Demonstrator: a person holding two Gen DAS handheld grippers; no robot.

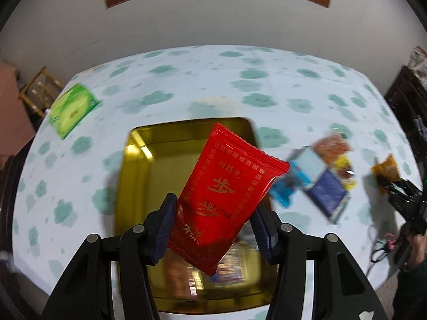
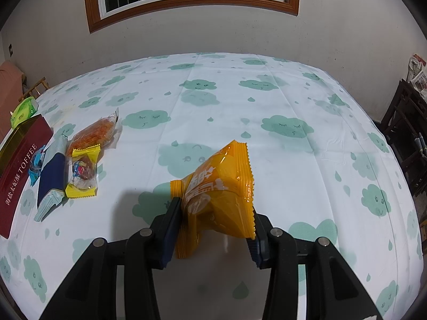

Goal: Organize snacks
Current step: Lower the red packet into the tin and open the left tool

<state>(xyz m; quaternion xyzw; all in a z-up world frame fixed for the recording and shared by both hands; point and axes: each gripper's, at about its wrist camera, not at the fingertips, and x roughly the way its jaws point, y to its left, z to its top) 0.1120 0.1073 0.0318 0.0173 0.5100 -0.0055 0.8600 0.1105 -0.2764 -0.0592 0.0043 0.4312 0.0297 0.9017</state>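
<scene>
Red snack packet (image 1: 226, 194) clamped in left hand-held gripper (image 1: 213, 229) above gold tin (image 1: 133, 160) for dropping in, orange packet (image 2: 221, 194) pinched in right hand-held gripper (image 2: 213, 229), waiting beside it.

The bench (image 2: 226, 101) wears a white cloth printed with green clouds. Directly on it lie a gold tin (image 1: 133, 176), a green tissue pack (image 1: 73, 108) toward the far left corner, and a cluster of wrapped snacks: an orange-speckled packet (image 2: 93, 133), a yellow one (image 2: 82, 172), a navy one (image 2: 50, 182).
</scene>
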